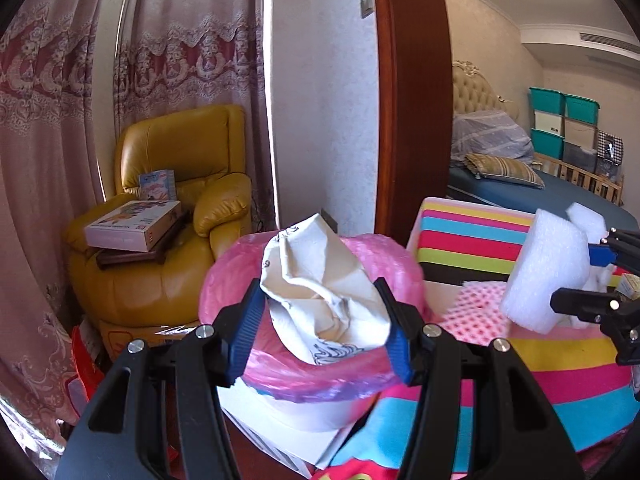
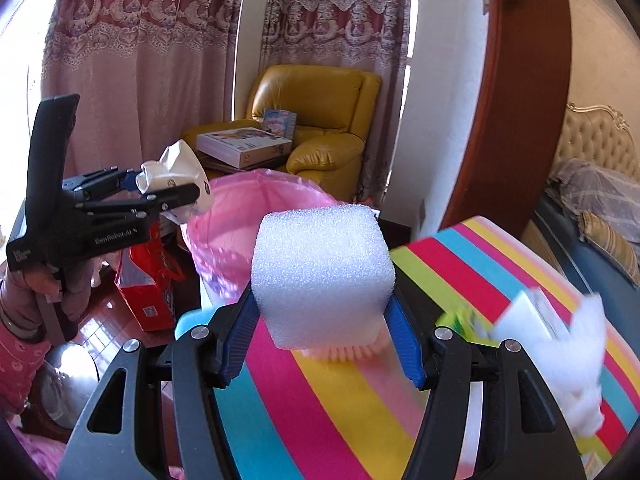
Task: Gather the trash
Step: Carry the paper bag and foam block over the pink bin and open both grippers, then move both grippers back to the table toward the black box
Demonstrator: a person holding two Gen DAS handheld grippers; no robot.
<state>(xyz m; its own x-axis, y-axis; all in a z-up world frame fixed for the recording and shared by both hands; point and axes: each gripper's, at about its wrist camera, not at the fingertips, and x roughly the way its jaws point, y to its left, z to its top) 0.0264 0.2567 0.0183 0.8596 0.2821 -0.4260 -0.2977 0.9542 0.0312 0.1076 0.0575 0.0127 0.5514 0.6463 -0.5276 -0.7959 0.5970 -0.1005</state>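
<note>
Bright daylight through curtains [image 2: 132, 40]; fisheye edges dark; foreground motion-blurred.

a lived-in home: yellow leather armchair [image 1: 176, 208], lace-trimmed curtains [image 1: 52, 160], bed with tufted headboard [image 1: 478, 92] beyond the doorway

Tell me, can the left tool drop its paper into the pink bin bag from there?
Probably yes. The left tool holds the crumpled paper right over the pink bin bag's open mouth; nothing blocks it.

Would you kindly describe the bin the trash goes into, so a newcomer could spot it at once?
Start at the yellow leather armchair by the curtains. In front of it, left of the striped cushion, stands a white bin. Its pink plastic liner, folded over the rim, sets it apart.
</note>
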